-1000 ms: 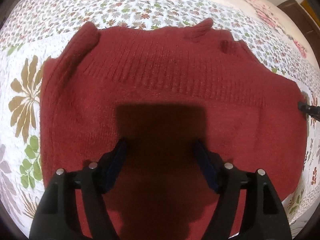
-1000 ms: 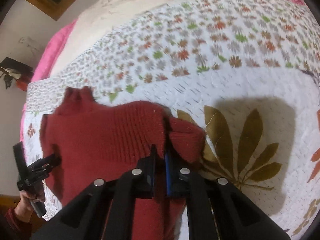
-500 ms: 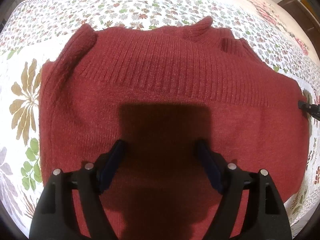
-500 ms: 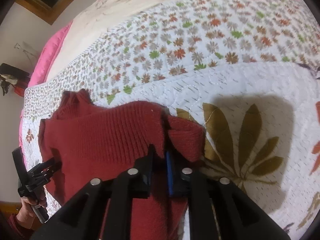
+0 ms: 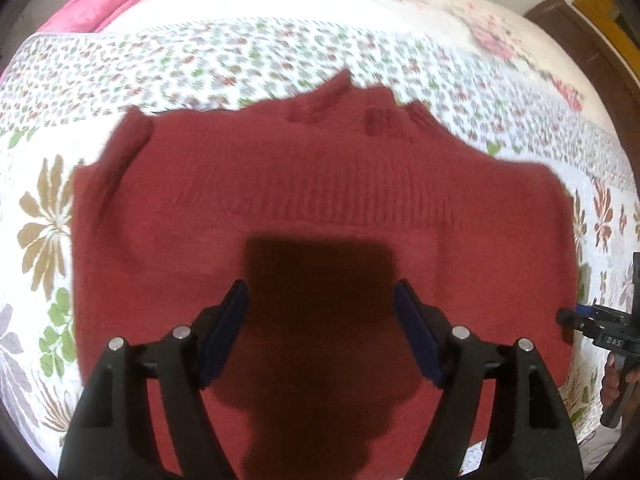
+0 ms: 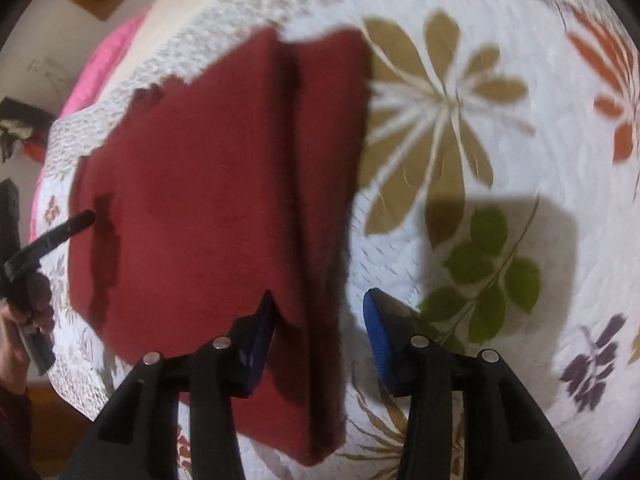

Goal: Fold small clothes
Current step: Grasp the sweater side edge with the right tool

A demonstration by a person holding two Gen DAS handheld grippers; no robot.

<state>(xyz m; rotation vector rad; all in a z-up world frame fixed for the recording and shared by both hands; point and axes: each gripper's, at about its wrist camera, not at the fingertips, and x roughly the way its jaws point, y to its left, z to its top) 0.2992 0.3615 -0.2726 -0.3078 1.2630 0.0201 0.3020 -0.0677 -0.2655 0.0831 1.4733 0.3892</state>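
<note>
Lying flat on the floral quilted bed (image 5: 248, 44): dark-red knitted sweater (image 5: 320, 200), soft, floppy, prob. light. Left gripper (image 5: 320, 320) and right gripper (image 6: 318, 320) jaws apart, empty; grab folded side edge w/ ribbing.

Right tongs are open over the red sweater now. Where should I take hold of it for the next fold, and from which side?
Grip the red sweater at its near right edge, where the folded-in strip makes a thick doubled lip. Come in from the quilt side with the right tongs, one finger under the lip. The left tongs hover open.
</note>
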